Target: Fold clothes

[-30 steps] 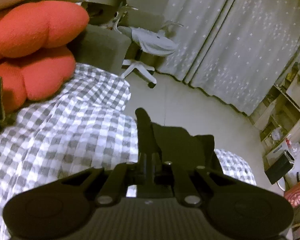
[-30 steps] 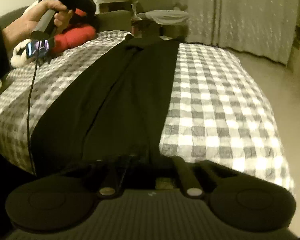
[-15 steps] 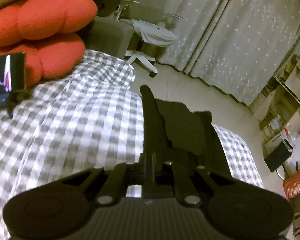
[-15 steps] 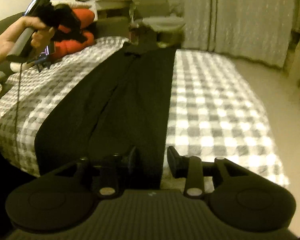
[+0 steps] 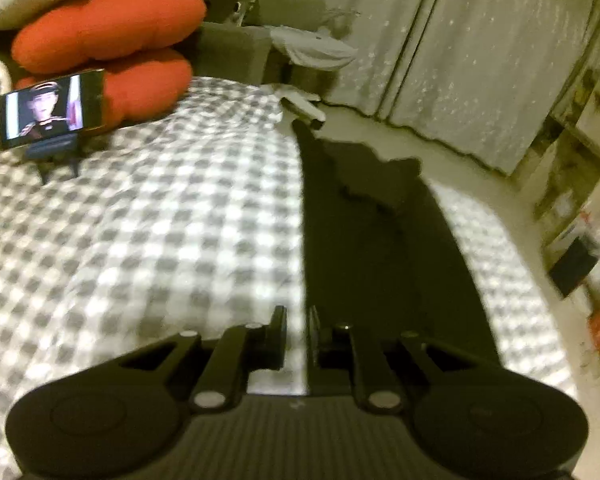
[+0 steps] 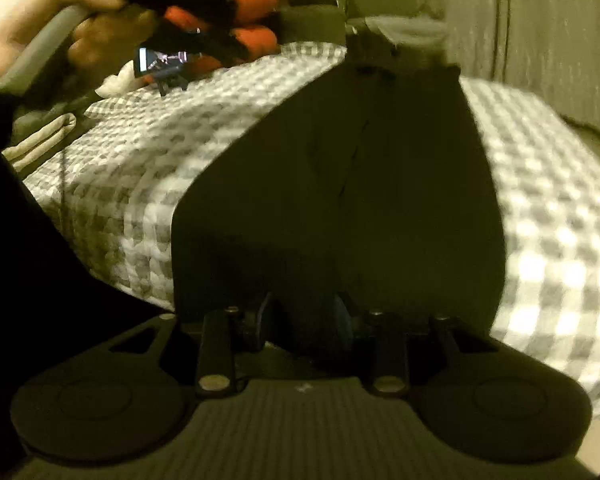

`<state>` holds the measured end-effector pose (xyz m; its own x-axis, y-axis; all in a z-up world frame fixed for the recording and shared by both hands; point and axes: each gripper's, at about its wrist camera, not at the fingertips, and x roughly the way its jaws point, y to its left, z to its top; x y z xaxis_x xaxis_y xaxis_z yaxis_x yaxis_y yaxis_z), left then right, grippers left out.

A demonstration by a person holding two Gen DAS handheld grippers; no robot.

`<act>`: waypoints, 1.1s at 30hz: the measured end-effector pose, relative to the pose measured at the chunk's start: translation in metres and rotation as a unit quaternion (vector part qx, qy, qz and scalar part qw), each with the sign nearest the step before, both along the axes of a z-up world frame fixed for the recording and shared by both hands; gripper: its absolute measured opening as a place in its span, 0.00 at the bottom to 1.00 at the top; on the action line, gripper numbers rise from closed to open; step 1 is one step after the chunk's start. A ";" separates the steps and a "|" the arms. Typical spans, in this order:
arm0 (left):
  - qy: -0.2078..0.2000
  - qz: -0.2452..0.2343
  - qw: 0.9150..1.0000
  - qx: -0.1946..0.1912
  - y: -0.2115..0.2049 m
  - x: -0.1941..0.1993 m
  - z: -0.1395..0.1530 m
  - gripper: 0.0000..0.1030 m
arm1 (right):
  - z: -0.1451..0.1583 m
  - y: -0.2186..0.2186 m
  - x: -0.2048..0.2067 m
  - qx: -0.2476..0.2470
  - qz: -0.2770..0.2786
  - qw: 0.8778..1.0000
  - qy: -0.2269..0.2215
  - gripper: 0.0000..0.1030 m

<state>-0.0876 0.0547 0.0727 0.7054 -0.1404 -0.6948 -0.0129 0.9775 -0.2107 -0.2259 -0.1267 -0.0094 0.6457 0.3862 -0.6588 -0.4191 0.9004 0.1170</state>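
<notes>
A long black garment point(image 5: 372, 248) lies flat along the grey-and-white checked bed point(image 5: 160, 216). My left gripper point(image 5: 296, 332) hangs just off its left edge. Its jaws are opening a little, and only checked cover shows in the narrow gap. In the right wrist view the same black garment point(image 6: 340, 184) runs away from me up the bed point(image 6: 560, 200). My right gripper point(image 6: 302, 316) stands open low over the garment's near end, pads apart with dark cloth below them. At the upper left a person's hand point(image 6: 80, 20) holds the left gripper's handle.
A lit phone on a small stand point(image 5: 48, 110) sits on the bed by red cushions point(image 5: 108, 24). A chair draped in white cloth point(image 5: 312, 48) and curtains point(image 5: 480, 60) stand beyond the bed. Cluttered shelves point(image 5: 572, 184) line the right side.
The left gripper let go of the garment end it pinched and slid sideways, bringing the phone into view. The right gripper opened off the garment's near end and dropped closer to it.
</notes>
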 end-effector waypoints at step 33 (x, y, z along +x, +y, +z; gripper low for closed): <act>0.021 -0.008 0.999 0.024 -0.004 -0.005 -0.023 0.14 | -0.015 0.001 -0.007 0.105 -0.006 0.991 0.086 0.06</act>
<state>-0.0930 0.0512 0.0497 0.6730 -0.1167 -0.7304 -0.0050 0.9867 -0.1622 -0.2333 -0.1253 -0.0245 0.5357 0.5196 -0.6656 -0.3670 0.8532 0.3707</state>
